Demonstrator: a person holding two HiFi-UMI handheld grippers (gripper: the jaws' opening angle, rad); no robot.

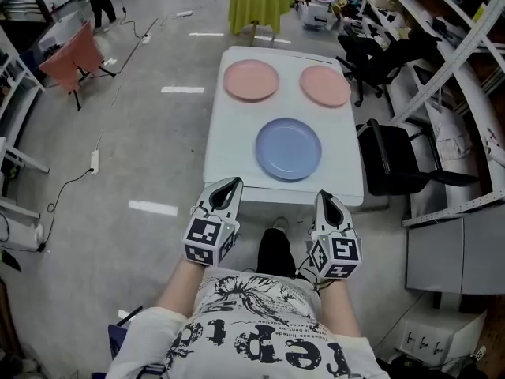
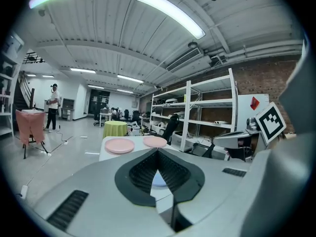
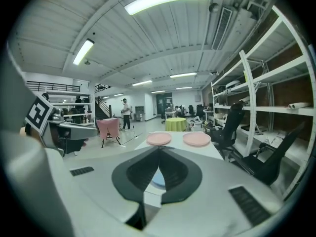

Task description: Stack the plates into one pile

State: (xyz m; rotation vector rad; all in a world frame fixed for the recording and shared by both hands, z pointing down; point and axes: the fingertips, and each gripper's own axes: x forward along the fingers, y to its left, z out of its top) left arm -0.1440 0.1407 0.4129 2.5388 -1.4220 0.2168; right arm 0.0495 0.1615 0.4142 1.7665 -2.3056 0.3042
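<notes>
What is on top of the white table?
Three plates, each flat and apart on the white table: a blue plate near the front edge, a left pink plate and a right pink plate at the far end. None is stacked. The tabletop beneath them is covered.

Both arms out ahead of my torso, side by side, a gap between them. My left gripper (image 1: 230,184) points far and slightly down, jaws closed tip to tip, nothing in them. My right gripper (image 1: 324,198) sits parallel, jaws fully together, also empty. My left forearm (image 1: 175,290) and right forearm (image 1: 341,302) are bare.
</notes>
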